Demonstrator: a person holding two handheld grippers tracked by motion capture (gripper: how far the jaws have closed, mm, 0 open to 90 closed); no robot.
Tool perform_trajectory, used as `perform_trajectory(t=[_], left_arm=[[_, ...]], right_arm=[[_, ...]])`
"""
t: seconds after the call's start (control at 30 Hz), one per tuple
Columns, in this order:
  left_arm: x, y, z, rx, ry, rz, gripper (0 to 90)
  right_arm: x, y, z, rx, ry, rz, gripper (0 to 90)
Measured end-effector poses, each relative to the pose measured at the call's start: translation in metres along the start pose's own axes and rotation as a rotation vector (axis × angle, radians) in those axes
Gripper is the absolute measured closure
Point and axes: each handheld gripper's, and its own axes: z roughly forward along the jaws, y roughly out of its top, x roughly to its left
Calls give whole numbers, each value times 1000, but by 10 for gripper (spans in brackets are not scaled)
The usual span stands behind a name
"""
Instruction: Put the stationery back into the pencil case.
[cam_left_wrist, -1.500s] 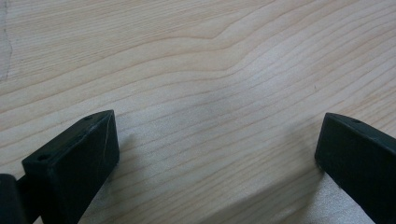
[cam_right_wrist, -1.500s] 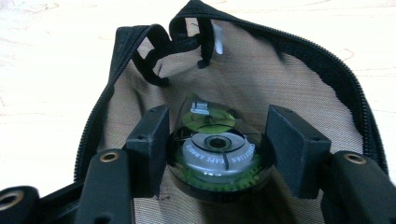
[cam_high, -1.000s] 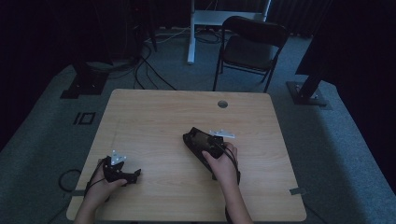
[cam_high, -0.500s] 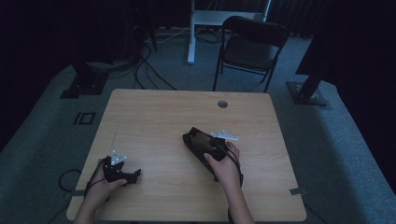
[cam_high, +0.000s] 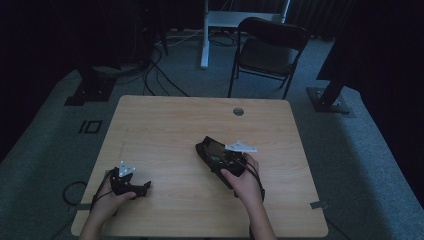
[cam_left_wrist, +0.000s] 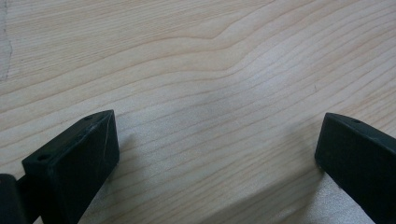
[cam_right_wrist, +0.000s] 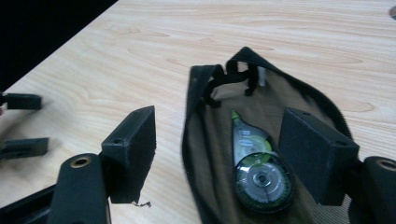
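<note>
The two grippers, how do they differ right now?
The left gripper has bare tabletop between its jaws; the right gripper straddles an open pouch holding a correction tape dispenser. The left sits near the table's front-left corner, the right near its middle. Both are open and hand-held.

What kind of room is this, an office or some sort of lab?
Probably a lab or recording studio: a bare wooden table on grey carpet, cables trailing to dark equipment stands, and one folding chair. Dim, with no office clutter.
</note>
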Motion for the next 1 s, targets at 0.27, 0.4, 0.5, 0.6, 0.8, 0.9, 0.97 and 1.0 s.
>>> perform_trajectory(t=[0.27, 0.4, 0.5, 0.6, 0.8, 0.9, 0.97, 1.0], left_arm=[[0, 0, 0, -1, 0, -1, 2], [0, 0, 0, -1, 0, -1, 1], [0, 0, 0, 0, 0, 0, 1], [0, 0, 0, 0, 0, 1, 1], [0, 0, 0, 0, 0, 0, 1], [0, 0, 0, 0, 0, 1, 1], [0, 0, 0, 0, 0, 1, 1], [0, 0, 0, 0, 0, 1, 1]], right_arm=[[2, 3, -15, -30, 40, -43, 275], [-1, 3, -22, -31, 24, -84, 274], [-4, 2, -27, -40, 10, -110, 267], [-9, 2, -32, -54, -9, -125, 263], [-18, 2, -41, -66, -35, -143, 254], [-23, 0, -44, -64, -49, -164, 254], [-25, -2, -46, -66, -56, -167, 254], [-27, -3, -48, -66, -59, -166, 253]])
